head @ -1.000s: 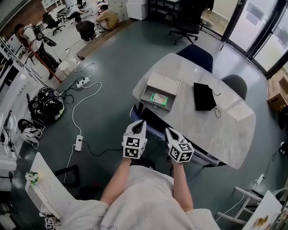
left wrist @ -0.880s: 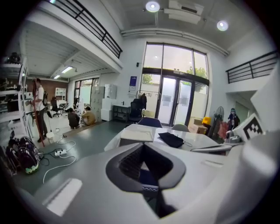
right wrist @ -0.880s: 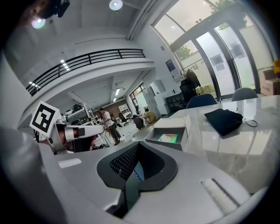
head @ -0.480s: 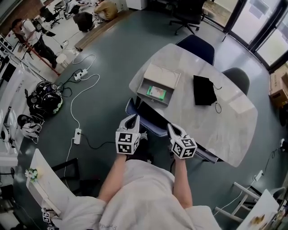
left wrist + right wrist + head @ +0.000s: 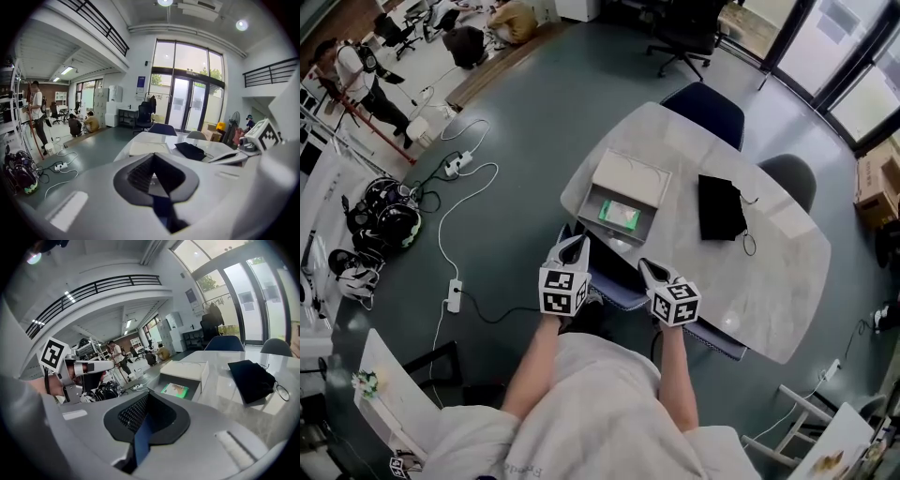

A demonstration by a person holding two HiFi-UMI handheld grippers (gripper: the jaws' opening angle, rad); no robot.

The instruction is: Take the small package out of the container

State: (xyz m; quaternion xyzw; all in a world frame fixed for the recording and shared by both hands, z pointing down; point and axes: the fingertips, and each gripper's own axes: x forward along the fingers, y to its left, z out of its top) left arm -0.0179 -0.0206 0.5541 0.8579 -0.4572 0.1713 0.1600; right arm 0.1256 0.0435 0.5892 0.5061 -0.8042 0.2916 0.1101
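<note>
A grey open container stands near the left end of the pale marble table, its cream lid folded back. Inside lies the small green package, which also shows in the right gripper view as a package in the container. My left gripper and right gripper hover side by side short of the table's near edge, both shut and empty. In the left gripper view the left gripper points toward the lid. The right gripper points at the box.
A black pouch with a cord lies right of the container. A blue chair is tucked under the near table edge; two more chairs stand on the far side. Cables and a power strip lie on the floor at left.
The table and container have drawn closer to my grippers in the head view. Both grippers have stayed shut and side by side.
</note>
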